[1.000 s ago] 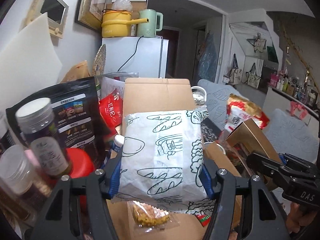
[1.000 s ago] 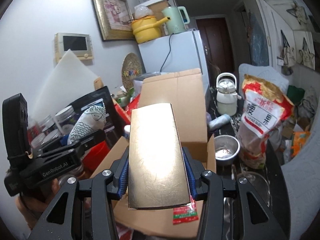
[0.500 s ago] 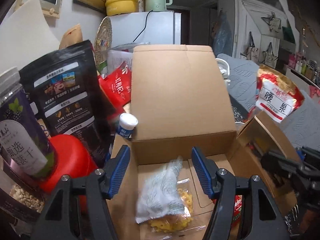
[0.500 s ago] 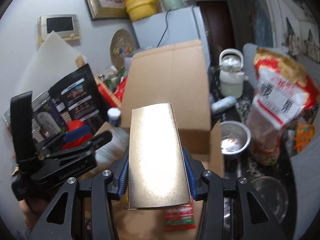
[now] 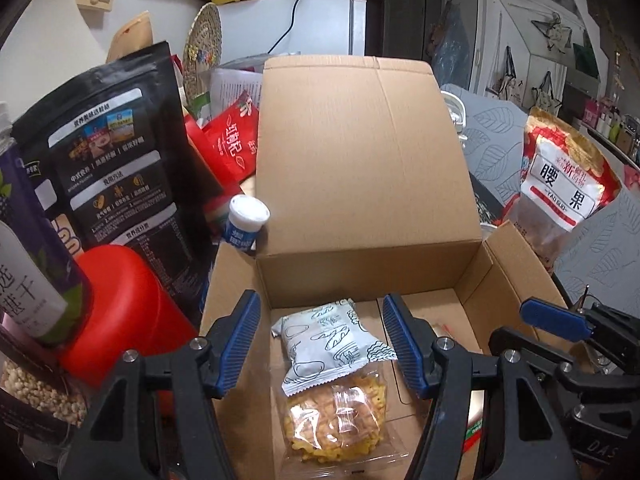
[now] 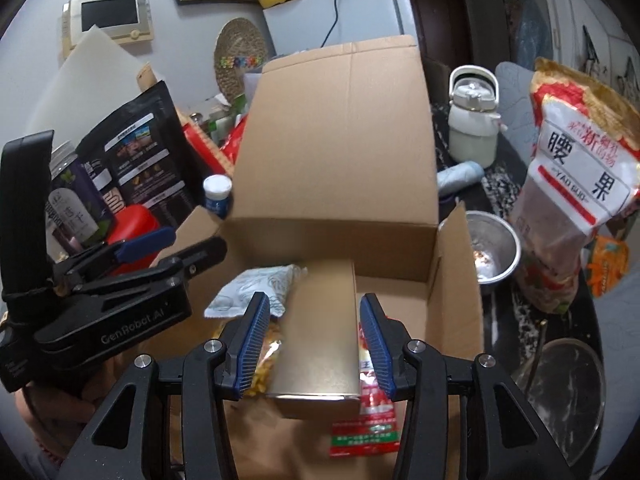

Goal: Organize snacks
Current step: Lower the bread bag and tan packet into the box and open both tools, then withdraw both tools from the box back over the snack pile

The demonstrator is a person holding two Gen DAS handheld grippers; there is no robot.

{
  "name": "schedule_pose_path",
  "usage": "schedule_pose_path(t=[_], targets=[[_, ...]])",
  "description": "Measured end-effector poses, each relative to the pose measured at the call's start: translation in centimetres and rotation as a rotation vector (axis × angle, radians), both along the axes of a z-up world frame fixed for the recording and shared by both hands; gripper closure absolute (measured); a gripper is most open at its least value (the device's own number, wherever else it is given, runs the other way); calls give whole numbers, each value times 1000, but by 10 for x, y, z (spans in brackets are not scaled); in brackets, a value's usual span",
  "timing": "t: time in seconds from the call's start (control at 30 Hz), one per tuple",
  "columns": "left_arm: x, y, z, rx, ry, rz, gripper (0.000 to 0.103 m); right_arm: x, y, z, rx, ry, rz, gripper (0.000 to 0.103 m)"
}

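Both claws spread; gold packet [image 6: 320,332] loose btwn right claw [image 6: 313,344].

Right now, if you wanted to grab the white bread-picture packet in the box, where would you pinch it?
I'd pinch the white bread-picture packet across its puffy middle, coming straight down from above. It lies flat in the cardboard box, leaning on the clear bag of yellow snacks, so its long sides are free. The box walls probably block sideways reaches, and the crimped ends look too thin.
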State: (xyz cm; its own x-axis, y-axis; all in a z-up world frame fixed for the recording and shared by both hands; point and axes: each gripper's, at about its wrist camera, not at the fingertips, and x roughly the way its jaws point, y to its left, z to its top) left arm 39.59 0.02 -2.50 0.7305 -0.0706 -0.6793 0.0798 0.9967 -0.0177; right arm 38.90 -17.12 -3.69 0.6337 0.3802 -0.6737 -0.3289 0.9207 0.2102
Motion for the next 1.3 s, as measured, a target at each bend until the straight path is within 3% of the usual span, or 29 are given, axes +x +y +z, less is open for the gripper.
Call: schedule_pose_path(t=[0.57, 0.87, 1.3], targets=[[-16, 4, 4, -20, 10, 8, 40, -9, -2, 9, -38, -21, -6, 56], [-46, 7, 30, 1, -47, 30, 40, -30, 4, 22, -55, -47, -4, 56], [-103, 14, 75, 2, -140, 37, 40, -85, 9, 73, -33, -153, 17, 56]])
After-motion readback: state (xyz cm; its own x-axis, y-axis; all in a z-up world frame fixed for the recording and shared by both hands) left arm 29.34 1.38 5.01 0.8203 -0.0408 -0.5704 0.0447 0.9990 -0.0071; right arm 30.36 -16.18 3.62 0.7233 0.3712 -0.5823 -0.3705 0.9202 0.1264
